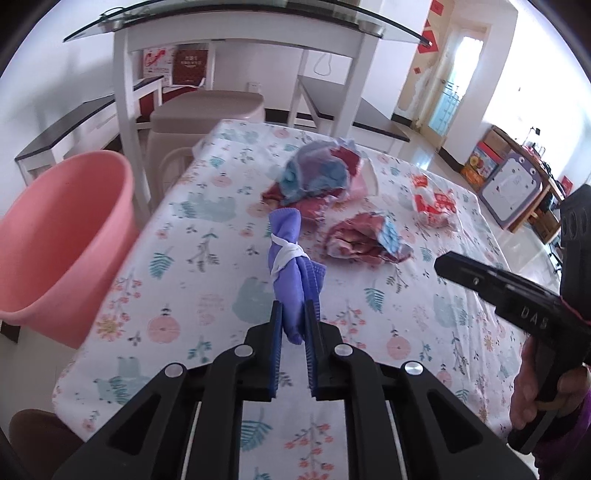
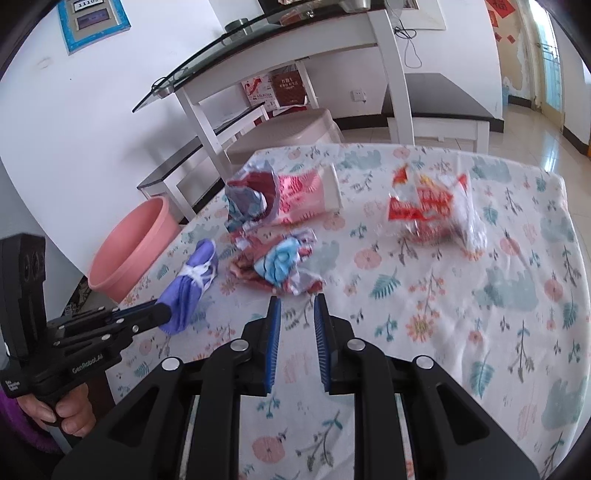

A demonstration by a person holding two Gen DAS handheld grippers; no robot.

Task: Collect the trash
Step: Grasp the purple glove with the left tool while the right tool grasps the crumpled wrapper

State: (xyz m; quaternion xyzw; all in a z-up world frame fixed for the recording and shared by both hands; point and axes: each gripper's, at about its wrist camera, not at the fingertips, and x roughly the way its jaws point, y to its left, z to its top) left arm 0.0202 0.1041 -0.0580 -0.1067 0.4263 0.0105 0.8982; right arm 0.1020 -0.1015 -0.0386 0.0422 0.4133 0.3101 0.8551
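A soft floral-print tablecloth (image 1: pixel 192 258) is spread over the table, with a round, smooth pink plastic bucket (image 1: pixel 59 236) parked just beside its edge. 3 crinkly red, blue and clear wrappers are scattered across the cloth: a big crumpled one (image 1: pixel 317 173), a smaller wad (image 1: pixel 369 240), a glossy bag (image 1: pixel 434 205). A purple cloth bundle (image 1: pixel 291 266), knotted with white string, is clamped by the left gripper (image 1: pixel 294 321). The right gripper (image 2: pixel 297 314) is held apart, nothing in it.

**Bright room, white walls**

A glass-topped white table (image 1: pixel 236 33) stands against the wall, dark benches (image 2: pixel 439 99) beneath. Daylight enters a doorway (image 1: pixel 456 81), glossing the pale tiled floor (image 2: pixel 535 129). Red decorations (image 1: pixel 430 33), possibly paper, hang nearby.
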